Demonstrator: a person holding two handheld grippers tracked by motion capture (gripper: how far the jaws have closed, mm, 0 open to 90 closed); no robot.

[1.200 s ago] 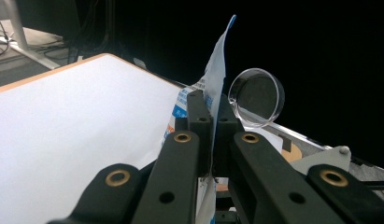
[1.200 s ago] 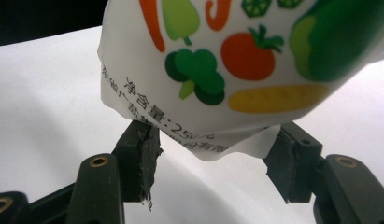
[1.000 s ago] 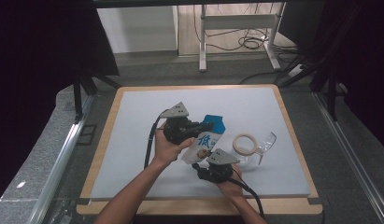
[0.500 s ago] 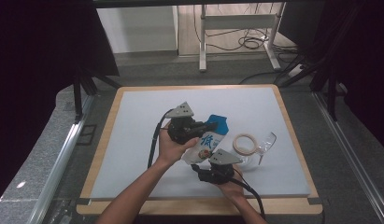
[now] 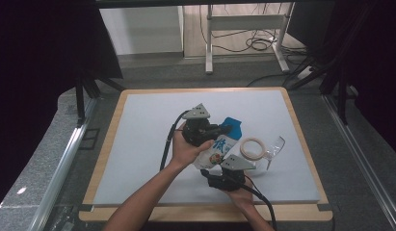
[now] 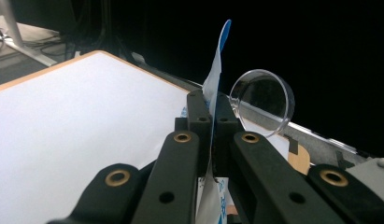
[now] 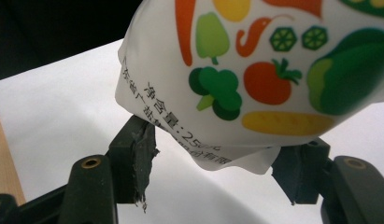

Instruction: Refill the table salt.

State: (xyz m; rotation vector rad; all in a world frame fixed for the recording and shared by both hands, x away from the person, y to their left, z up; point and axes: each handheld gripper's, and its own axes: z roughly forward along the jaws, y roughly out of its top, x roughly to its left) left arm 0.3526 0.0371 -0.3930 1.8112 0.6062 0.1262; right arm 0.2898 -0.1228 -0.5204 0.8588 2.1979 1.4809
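Note:
A white pouch (image 5: 216,147) with a blue top and printed vegetables is lifted off the white table (image 5: 138,144) near its middle. My left gripper (image 5: 223,129) is shut on the pouch's upper edge; in the left gripper view its jaws (image 6: 209,100) pinch the thin sheet, and the blue top (image 6: 225,32) sticks up past them. My right gripper (image 5: 224,167) sits just below the pouch, towards the front edge. In the right gripper view it (image 7: 215,168) stands open, with the pouch's bottom corner (image 7: 245,161) hanging between the two jaws.
A ring of tape (image 5: 252,148) lies right of the pouch. A clear round dish (image 5: 275,146) rests tilted beside it, and in the left gripper view the dish (image 6: 262,100) stands just behind the jaws. The table's wooden rim (image 5: 205,211) runs along the front.
My left gripper has carried the pouch a little to the right and raised it. The right gripper has stayed in about the same place under the pouch.

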